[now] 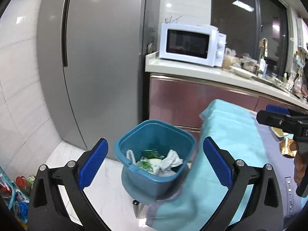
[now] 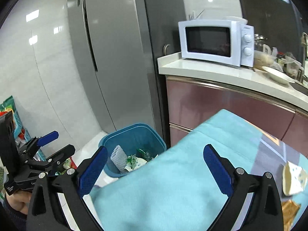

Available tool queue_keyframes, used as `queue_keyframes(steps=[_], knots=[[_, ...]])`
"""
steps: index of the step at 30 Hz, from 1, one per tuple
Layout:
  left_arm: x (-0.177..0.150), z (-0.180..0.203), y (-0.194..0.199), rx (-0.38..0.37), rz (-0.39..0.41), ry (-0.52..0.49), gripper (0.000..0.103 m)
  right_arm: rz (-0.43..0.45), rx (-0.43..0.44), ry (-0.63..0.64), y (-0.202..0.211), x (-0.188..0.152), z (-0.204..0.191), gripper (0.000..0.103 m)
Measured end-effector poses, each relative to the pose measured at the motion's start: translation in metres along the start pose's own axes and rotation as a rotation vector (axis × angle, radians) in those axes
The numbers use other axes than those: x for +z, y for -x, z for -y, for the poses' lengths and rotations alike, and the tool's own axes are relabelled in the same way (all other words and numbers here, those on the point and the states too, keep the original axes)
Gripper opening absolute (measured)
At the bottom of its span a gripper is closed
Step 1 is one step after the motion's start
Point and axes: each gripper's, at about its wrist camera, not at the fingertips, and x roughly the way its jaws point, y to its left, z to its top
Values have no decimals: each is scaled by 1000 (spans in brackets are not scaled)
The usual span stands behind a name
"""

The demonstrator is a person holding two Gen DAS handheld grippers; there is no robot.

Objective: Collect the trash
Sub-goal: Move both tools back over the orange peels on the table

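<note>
Our left gripper [image 1: 155,158] has its blue pads wide apart with nothing between them, and our right gripper [image 2: 155,163] is the same, empty and wide. In front of the left one, down on the floor, stands the blue trash bin [image 1: 154,148]. Inside it we see a crumpled white paper [image 1: 172,160], a green wrapper [image 1: 150,153] and a white brush [image 2: 119,156].

More trash waits on the table at our right: a torn paper scrap with blue dots [image 2: 293,180] and a golden wrapper [image 2: 289,211]. We think the next good move is to swing the right gripper over to one of them, keep the pads wide, come down low and pinch it at an edge, not the cloth under it.

The table wears a light blue cloth [image 2: 173,173]. Beyond are a gray fridge [image 1: 92,67], a white microwave [image 2: 213,40] on a pale counter [image 2: 202,69], and a shiny white tile floor [image 1: 107,188].
</note>
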Motion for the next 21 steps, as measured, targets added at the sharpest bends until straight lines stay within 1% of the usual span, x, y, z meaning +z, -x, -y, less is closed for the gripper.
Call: queue_keyframes(steps=[3,8,12,14,17,21], knots=[[-4,14,24,-19,36,-12,97,34,-14,-11,24,-11,8,96],[-11,38,53,-56,73,-15,97,79,-41,-27,63,-31,17,96],[-21,63,76,-108,96,-28,97,114,-86,-35,92,-49,26,96],[-24,73,80,-128,103,-33,97,128,-113,-46,107,-61,30,96],[-32,98,93,-174,117,-55,97,147,-176,-67,128,-81,40,96],[-41,127,105,-228,128,-79,97,163,-239,-116,158,-107,55,96]])
